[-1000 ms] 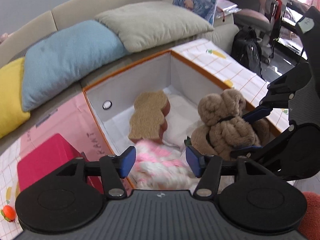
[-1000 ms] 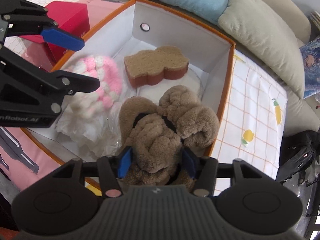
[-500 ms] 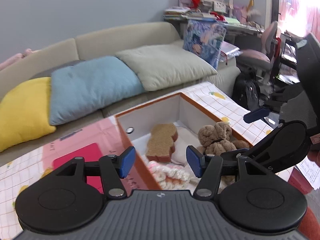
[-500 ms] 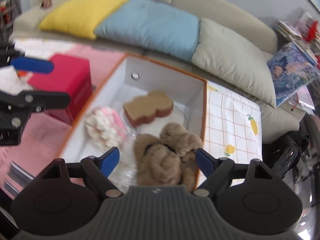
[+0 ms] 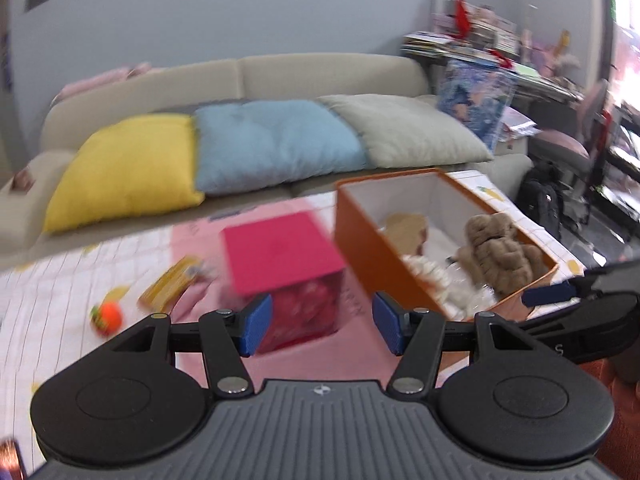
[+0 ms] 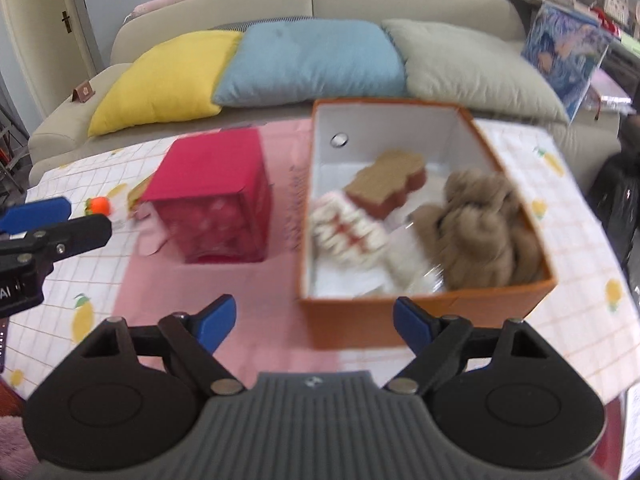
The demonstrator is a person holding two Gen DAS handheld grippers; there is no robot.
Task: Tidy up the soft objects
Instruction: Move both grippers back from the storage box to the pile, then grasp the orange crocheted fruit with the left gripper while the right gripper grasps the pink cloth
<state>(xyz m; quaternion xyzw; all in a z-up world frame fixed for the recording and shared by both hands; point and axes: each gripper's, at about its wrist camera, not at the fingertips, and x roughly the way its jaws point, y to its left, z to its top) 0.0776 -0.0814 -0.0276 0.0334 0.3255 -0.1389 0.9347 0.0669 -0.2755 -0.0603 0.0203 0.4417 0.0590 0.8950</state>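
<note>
Inventory, taken view by view, soft things first.

Left wrist view. My left tool (image 5: pixel 322 322) stands spread and empty, nothing between its blue pads. Orange box (image 5: pixel 374 246) lies ahead and to the right of it on the desk (image 5: pixel 60 280), its long axis running away from me and slightly rightward. Inside: brown plush toy (image 5: pixel 498 254) at the right side, white-and-pink knitted piece (image 5: pixel 430 276) at the near left, tan sponge-like block (image 5: pixel 406 226) toward the far end. Red box (image 5: pixel 280 254) sits straight ahead, just beyond the pads. Small orange toy (image 5: pixel 107 317) lies loose on the checked cloth to the left, with a yellow packet (image 5: pixel 170 286) just beyond it (both too blurred to say whether soft). My right tool shows only at the right edge.

Right wrist view. My right tool (image 6: pixel 314 322) is spread wide and empty. The orange box sits just beyond its right pad, long axis pointing away toward the sofa (image 6: pixel 280 0). The plush toy fills the near right corner, slumped, with no facing I can make out; the knitted piece lies left of it, the tan block behind, its long axis slanting across the box.

Judgement: the three soft things are boxed already. If the orange toy counts as soft, it is the item left, and it lies on the left of the desk, so my left hand is nearer; the red box stands between it and the orange box.
</note>
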